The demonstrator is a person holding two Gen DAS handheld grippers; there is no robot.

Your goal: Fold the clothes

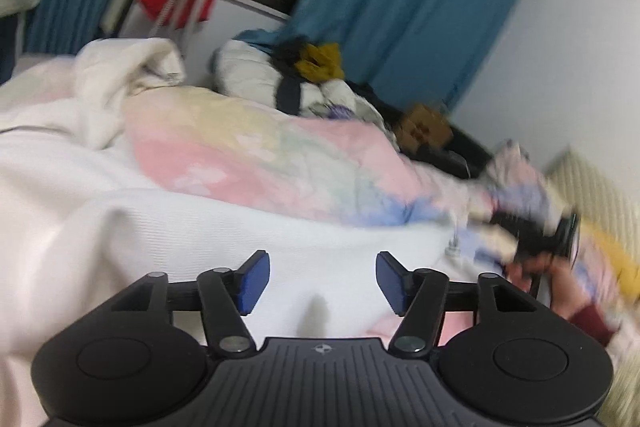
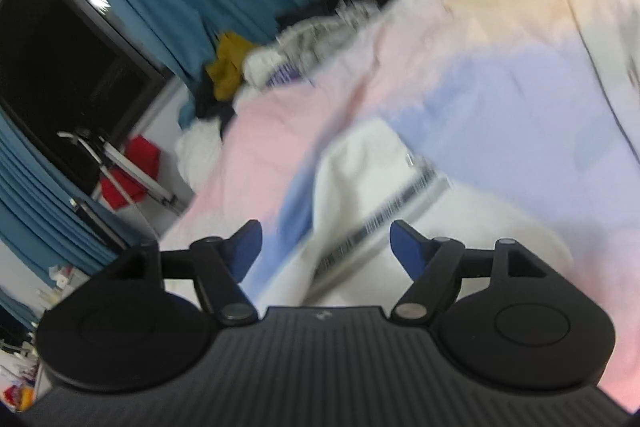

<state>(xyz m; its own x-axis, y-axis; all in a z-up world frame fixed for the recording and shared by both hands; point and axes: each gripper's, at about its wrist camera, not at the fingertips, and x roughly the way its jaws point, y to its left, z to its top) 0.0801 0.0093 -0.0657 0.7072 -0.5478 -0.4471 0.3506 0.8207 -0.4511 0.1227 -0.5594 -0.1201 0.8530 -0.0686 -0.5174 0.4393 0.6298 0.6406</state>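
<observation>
The white ribbed knit garment with a zip (image 2: 372, 211) is spread, creased and bunched rather than folded, across the pastel pink, blue and yellow patterned bedcover (image 1: 248, 147), its zip strip running out from under the right gripper (image 2: 326, 251) toward the bed's far edge. Both the left gripper (image 1: 322, 281) and the right are held wide open above the white cloth, nothing being gripped. Whichever fold is due, matching edges should be pinched cleanly and the cloth smoothed flat, since both views are blurred.
</observation>
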